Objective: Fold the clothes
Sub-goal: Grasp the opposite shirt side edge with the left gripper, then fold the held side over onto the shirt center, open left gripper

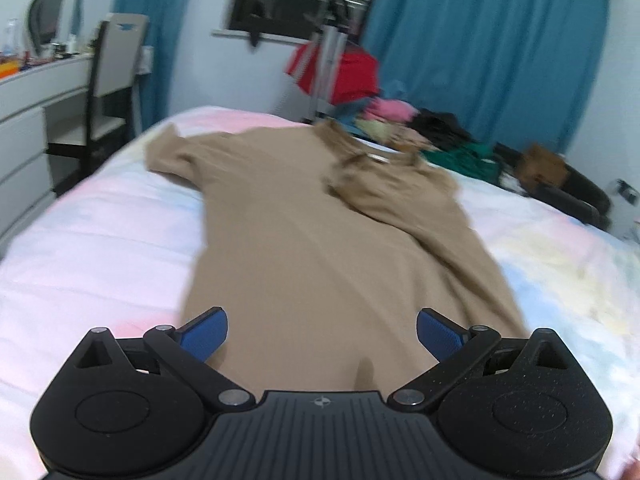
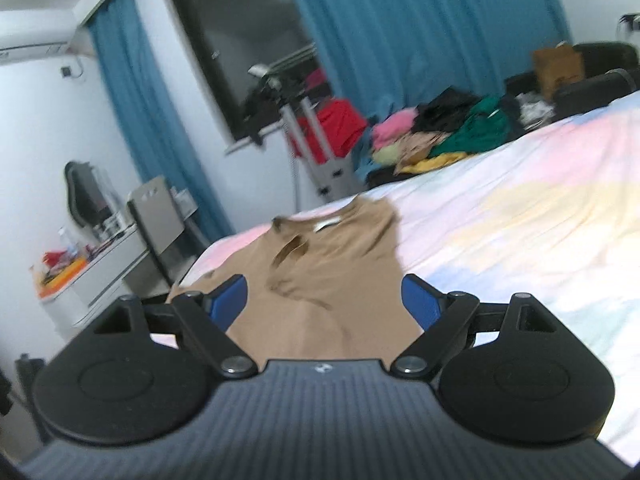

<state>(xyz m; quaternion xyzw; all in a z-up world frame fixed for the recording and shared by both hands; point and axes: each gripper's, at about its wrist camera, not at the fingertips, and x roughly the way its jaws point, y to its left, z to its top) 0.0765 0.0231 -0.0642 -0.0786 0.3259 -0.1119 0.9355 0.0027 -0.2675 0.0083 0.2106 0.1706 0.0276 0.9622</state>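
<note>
Both grippers, left and right, hung open and empty above the shirt, whose folded sleeve risked slipping loose if dragged.

Bare bed flanks the shirt; a clothes pile crowds its far edge.

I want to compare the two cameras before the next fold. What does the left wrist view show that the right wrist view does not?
Only the left wrist view shows the tan shirt's unfolded sleeve lying flat toward the dresser side, and the drawers.

Only the right wrist view shows the air conditioner high on the wall.

Both show the shirt on the pastel bed, one sleeve folded across its chest, the clothes pile, blue curtains, and an open, empty tool: left tool, right tool.
</note>
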